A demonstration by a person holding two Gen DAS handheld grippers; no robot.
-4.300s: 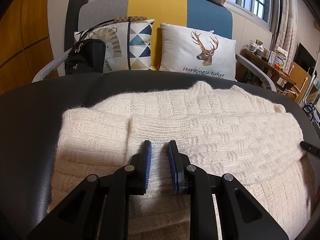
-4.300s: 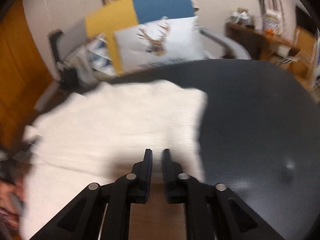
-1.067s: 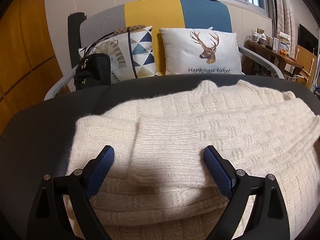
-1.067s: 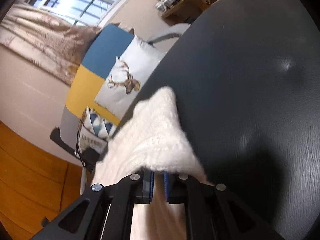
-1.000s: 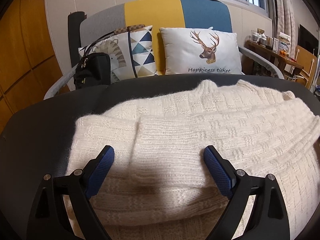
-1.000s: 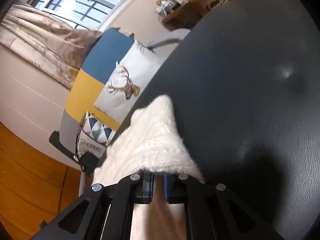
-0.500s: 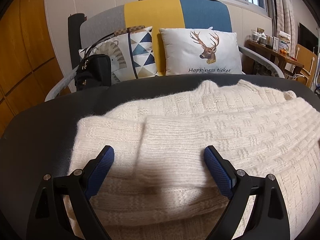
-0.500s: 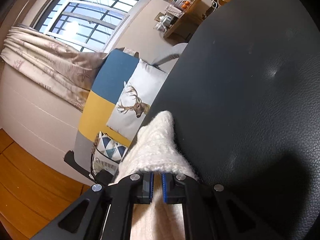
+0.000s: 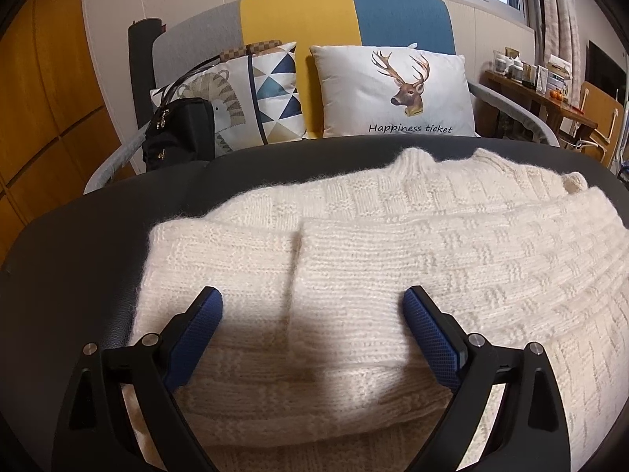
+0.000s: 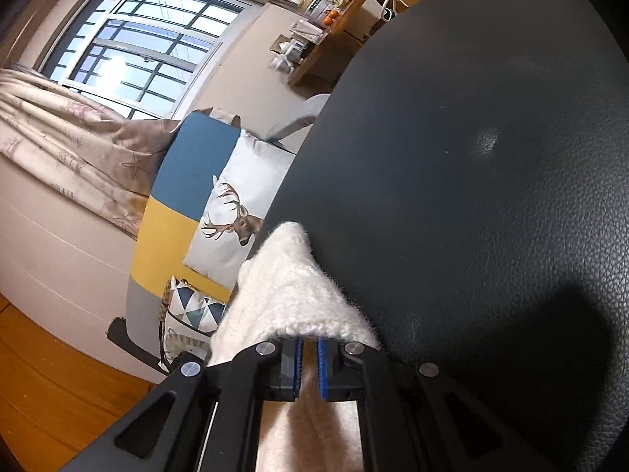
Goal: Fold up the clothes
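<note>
Dark leather table fronts a sofa with deer cushion

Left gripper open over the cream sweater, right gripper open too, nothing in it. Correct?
Not quite. The right gripper is shut on the sweater, pinching a fold lifted off the black table, as the right wrist view shows. The left gripper is indeed open over the sweater.

We see a grey, yellow and blue sofa, deer cushion, orange wood panelling, curtained, daylit window, cluttered wooden shelf.
</note>
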